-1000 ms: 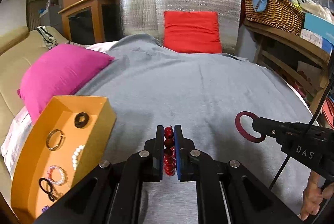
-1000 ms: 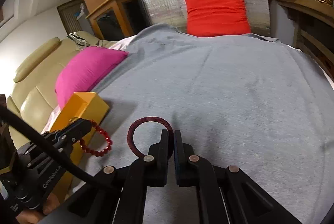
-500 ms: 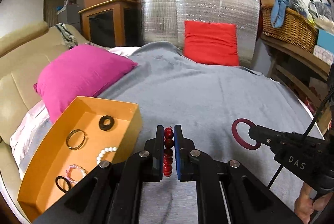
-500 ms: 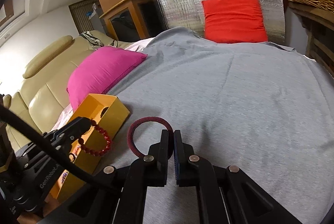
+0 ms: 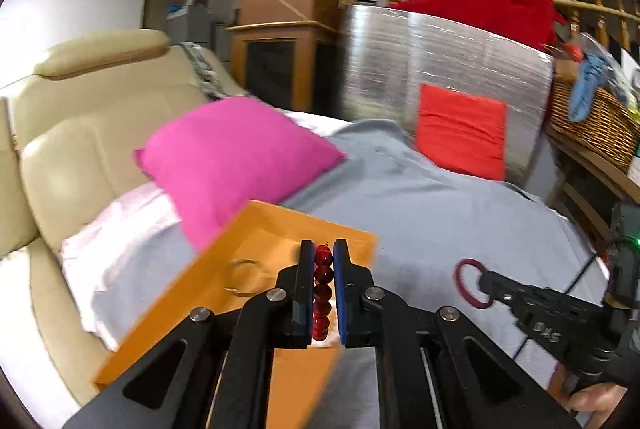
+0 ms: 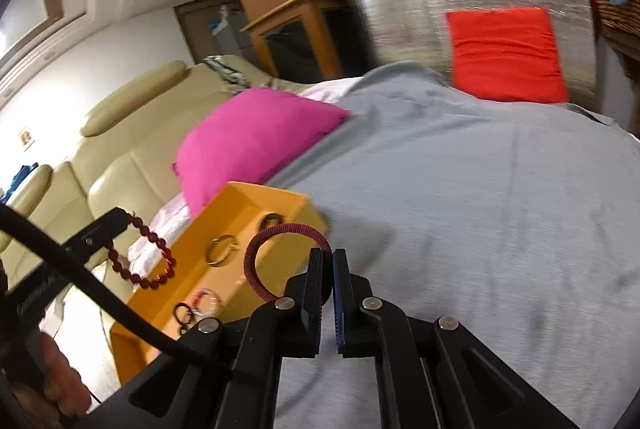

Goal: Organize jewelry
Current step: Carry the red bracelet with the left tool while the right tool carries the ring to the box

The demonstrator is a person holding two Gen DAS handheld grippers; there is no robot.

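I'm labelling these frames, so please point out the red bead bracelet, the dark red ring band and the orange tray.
red bead bracelet [image 5: 323,275]: left wrist view, a bead between the left gripper's fingers.
dark red ring band [image 6: 280,229]: right wrist view, top of its arc.
orange tray [image 6: 276,195]: right wrist view, far rim.

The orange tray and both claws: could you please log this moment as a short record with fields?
left claw: shut on red bead bracelet, over the tray's near end
right claw: shut on dark red corded ring, beside the tray
orange tray: on grey blanket, next to pink cushion
tray contents: gold ring, black ring, several smaller pieces
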